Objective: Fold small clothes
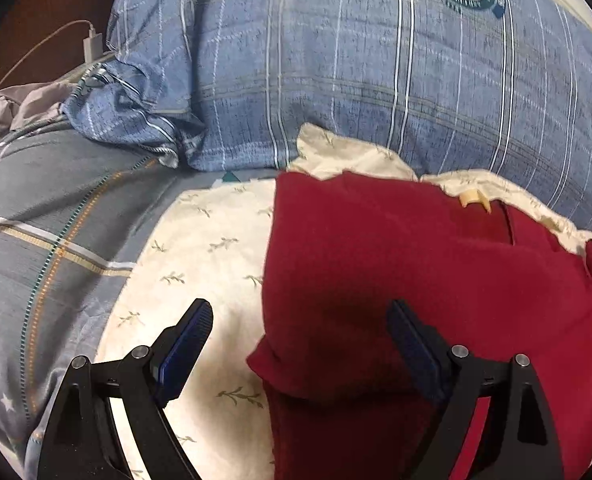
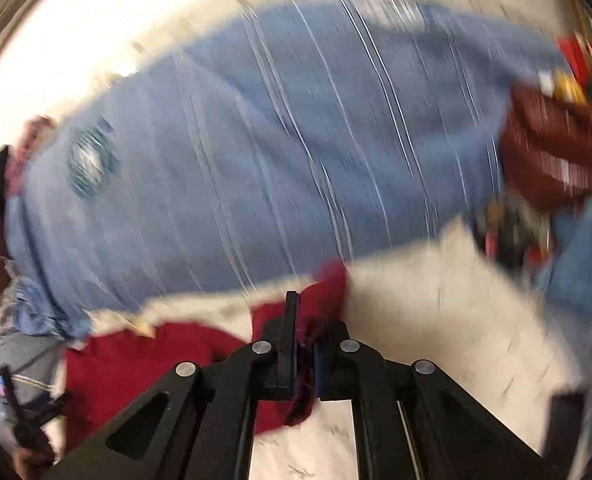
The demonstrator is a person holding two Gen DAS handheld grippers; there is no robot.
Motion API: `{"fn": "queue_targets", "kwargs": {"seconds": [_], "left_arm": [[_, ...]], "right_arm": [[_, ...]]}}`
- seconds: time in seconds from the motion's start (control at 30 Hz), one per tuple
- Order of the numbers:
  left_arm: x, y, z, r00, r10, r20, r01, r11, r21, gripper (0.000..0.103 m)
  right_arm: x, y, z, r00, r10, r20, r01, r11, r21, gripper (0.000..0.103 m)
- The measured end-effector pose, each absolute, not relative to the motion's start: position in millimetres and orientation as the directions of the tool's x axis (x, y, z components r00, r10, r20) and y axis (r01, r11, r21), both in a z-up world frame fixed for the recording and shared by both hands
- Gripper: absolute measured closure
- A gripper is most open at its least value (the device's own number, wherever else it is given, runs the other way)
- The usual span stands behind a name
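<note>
The left wrist view looks steeply down from close above the bed, past its own wide-spread left gripper (image 1: pixel 297 326), onto the red garment (image 1: pixel 435 272) on the cream sheet (image 1: pixel 208 240). The right wrist view, motion-blurred, faces more level from the right. Both share the garment, the sheet and the blue checked pillow (image 1: pixel 375 60) at the far side.

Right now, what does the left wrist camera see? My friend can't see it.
A dark red garment lies partly folded on a cream leaf-print cloth, with the left gripper open above its edge. Behind is a big blue plaid pillow.
</note>
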State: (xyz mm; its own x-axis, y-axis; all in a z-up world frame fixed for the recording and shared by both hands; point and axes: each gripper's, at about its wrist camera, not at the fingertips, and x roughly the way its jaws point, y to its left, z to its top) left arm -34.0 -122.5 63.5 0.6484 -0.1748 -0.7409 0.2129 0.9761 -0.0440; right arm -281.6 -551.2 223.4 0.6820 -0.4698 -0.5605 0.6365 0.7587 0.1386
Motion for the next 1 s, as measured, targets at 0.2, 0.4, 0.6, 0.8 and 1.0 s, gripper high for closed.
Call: {"fn": "queue_targets", "kwargs": {"seconds": [0.2,0.4,0.6,0.8,1.0], "left_arm": [[-44,-108,75,0.679,-0.173,-0.713,0.195,0.979,-0.052,0.014],[-44,-85,85,0.698,-0.183,-0.693,0.150,0.983,-0.109,0.014],[-34,-59,87,0.697,-0.192,-0.691,0.098,0.980,-0.173,0.015],[-22,-54,87,0.695,-0.249,-0.674,0.122,0.965,-0.231,0.015],[-26,-66,86,0.674,-0.348,-0.652,0.216,0.936,-0.276,0.014]], "right_arm": [[-235,-497,311,0.834,-0.248,-0.492,0.347,0.930,0.119,0.099],[-127,-412,277,0.784,0.079,-0.616,0.032,0.985,0.167,0.099],[-18,-345,152,0.593,0.296,-0.749,-0.079,0.947,0.312,0.099],[19,-316,50,0.432,0.349,-0.831,-0.022,0.926,0.377,0.079],[-68,-369,99,0.596,0.247,-0.764,0.042,0.940,0.338,0.046]]}}
